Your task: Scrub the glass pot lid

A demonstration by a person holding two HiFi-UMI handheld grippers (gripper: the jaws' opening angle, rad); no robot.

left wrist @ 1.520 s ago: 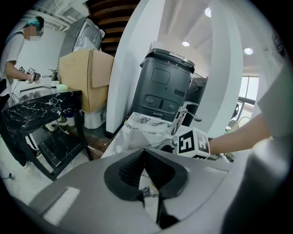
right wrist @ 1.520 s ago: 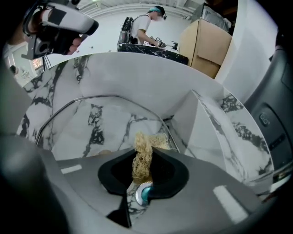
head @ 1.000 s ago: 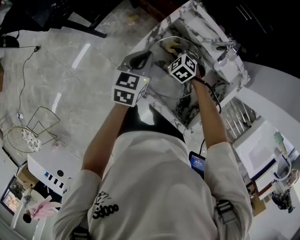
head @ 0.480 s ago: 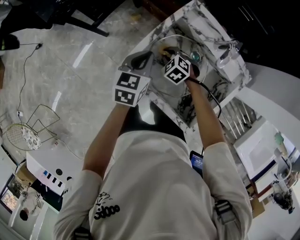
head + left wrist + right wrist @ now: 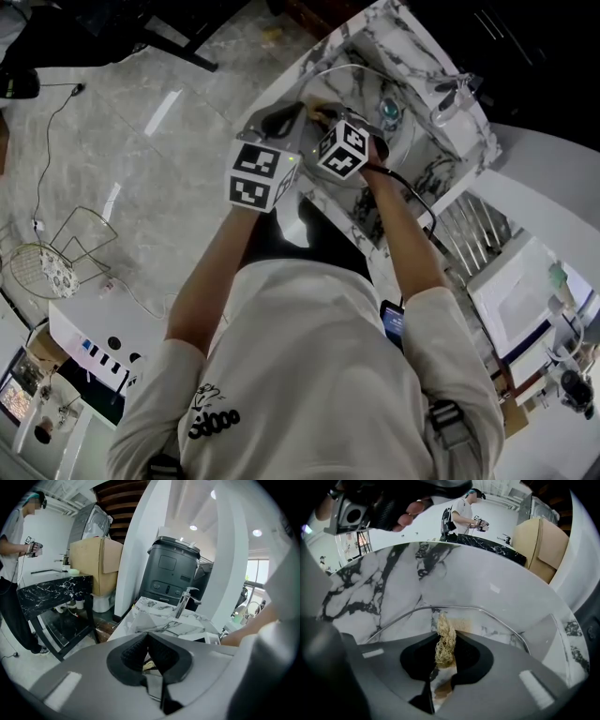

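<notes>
Between the fingers of the right gripper (image 5: 445, 641), clenched tight, sits a tan fibrous scrubber (image 5: 444, 645), its tuft pressed against the glass pot lid (image 5: 487, 625) just ahead of them. The lid's metal rim (image 5: 459, 607) arcs beyond the tuft, and a brownish smear lies on the glass right beside it. The lid stands tilted inside the marble sink (image 5: 412, 56). The left gripper (image 5: 146, 641) has its fingers closed on what looks like the lid's near edge, a thin glassy plate showing between the pads, and this steadies the lid.

Over the last second the right gripper's marker cube (image 5: 342, 150) has slid toward the left gripper's fingers and a little toward the person. A greenish drain fitting (image 5: 389, 112) that it covered a second ago now shows beyond it. The left gripper's cube (image 5: 261, 176) has barely shifted. I read this as one scrubbing stroke drawn across the glass while the other side holds it. The scrub is under way, and the smear suggests more passes are needed.
</notes>
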